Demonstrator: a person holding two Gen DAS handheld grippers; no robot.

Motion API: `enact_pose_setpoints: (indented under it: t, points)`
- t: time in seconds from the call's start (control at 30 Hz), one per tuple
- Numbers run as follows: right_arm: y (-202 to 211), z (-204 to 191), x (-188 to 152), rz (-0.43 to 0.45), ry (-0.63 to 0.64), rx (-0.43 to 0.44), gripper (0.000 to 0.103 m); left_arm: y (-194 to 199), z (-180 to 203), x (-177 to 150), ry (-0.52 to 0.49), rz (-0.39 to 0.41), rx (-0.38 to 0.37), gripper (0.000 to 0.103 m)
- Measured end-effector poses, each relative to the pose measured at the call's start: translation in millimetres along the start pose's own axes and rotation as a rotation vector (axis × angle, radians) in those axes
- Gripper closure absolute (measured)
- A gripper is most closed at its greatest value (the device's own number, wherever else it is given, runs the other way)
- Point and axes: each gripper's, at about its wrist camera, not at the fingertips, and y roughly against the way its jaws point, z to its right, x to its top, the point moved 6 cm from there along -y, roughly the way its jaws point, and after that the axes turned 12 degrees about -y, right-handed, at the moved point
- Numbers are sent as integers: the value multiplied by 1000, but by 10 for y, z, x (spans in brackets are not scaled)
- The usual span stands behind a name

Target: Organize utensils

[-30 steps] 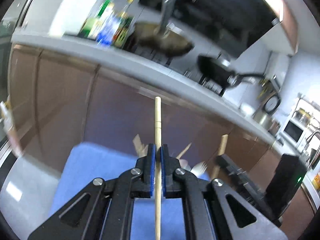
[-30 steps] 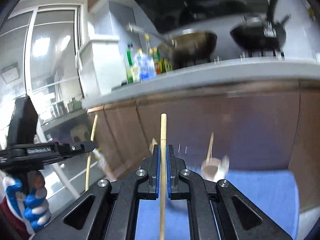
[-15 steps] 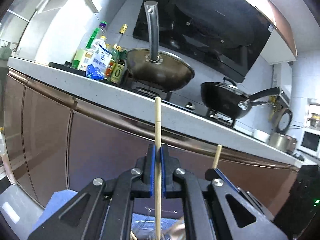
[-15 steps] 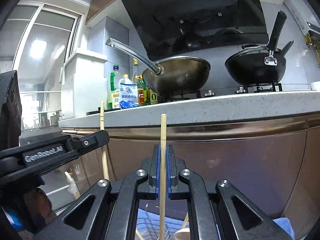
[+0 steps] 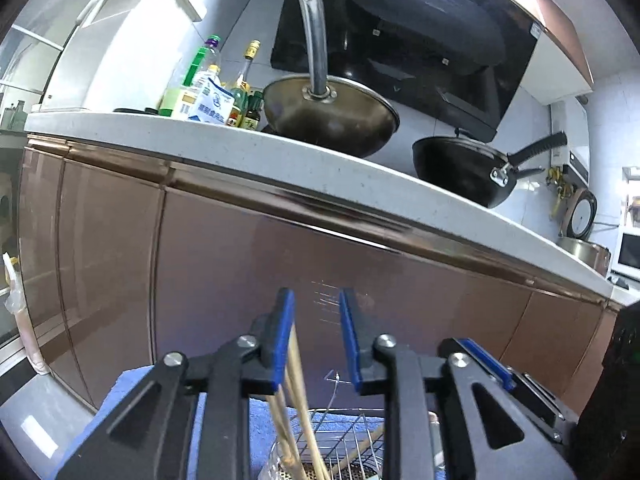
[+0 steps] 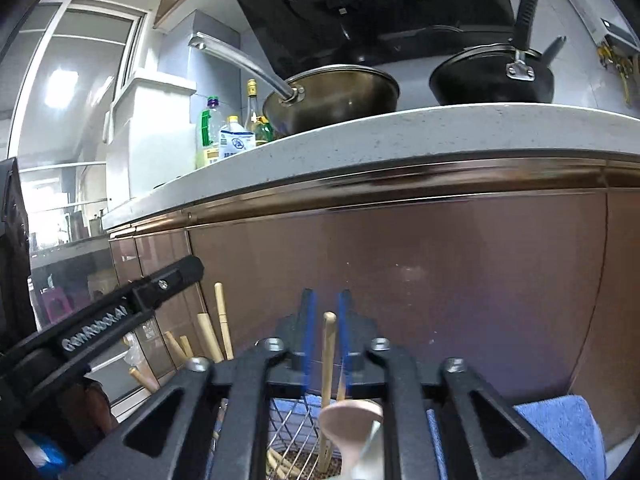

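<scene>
Chopstick [image 6: 328,356] upright between spread right fingers [image 6: 344,336], untouched, left fingers [image 5: 282,336] spread beside chopsticks [image 5: 294,400]

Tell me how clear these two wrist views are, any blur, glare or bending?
Left wrist view: sharp overall, the countertop edge bows strongly from fisheye distortion, and bright light washes out the white cabinet. Right wrist view: also sharp, the window at left is overexposed, and the wooden spoon close to the lens looks soft.
</scene>
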Motion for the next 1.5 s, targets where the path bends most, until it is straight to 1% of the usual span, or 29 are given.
enact_pose_setpoints:
  t: [0.03, 0.13, 0.17, 0.27, 0.3, 0.4, 0.5, 0.57, 0.63, 0.7, 0.83, 0.93, 1.0, 1.2, 1.27, 1.33, 1.37, 1.5]
  points:
    - [46, 9, 20, 4, -6, -7, 77, 56, -21, 29, 5, 3, 5, 79]
    - [194, 13, 83, 13, -17, -27, 74, 233, -58, 118, 8, 5, 15, 78]
    - [261, 13, 102, 16, -23, -38, 73, 329, -64, 143, 7, 8, 18, 76]
    - [461, -1, 128, 21, -52, -63, 66, 562, -74, 190, -4, 7, 30, 63]
    - [547, -6, 120, 20, -65, -76, 63, 667, -73, 187, -10, -1, 32, 61]
    - [774, -25, 43, 7, -95, -100, 57, 880, -66, 132, -22, -52, 41, 58]
    - [992, -67, -96, -33, -111, -132, 55, 1057, -52, 69, -39, -101, 48, 58]
    - [1114, -101, -183, -58, -115, -144, 53, 1211, -37, 33, -55, -131, 68, 57]
    - [1244, -142, -266, -79, -106, -156, 48, 1352, -14, 19, -64, -148, 74, 57]
    - [1426, -186, -328, -88, -101, -164, 46, 1459, 14, 11, -75, -161, 84, 55]
    - [1765, -267, -382, -93, -87, -180, 36, 1733, 91, 27, -106, -187, 91, 53]
    - [1991, -321, -396, -88, -60, -195, 32, 1962, 171, 68, -142, -174, 101, 51]
    - [2118, -349, -393, -83, -46, -205, 29, 2065, 202, 95, -158, -168, 107, 48]
    - [2435, -389, -351, -51, -13, -250, 17, 2355, 202, 185, -178, -141, 133, 46]
    - [2519, -407, -330, -40, 0, -266, 13, 2414, 171, 197, -176, -138, 145, 46]
    - [2607, -432, -293, -23, 10, -280, 3, 2462, 132, 203, -170, -135, 154, 46]
    - [2639, -440, -271, -17, 13, -284, 1, 2490, 111, 206, -170, -133, 160, 46]
    - [2703, -529, -188, -5, 48, -308, 0, 2590, 26, 215, -171, -124, 176, 46]
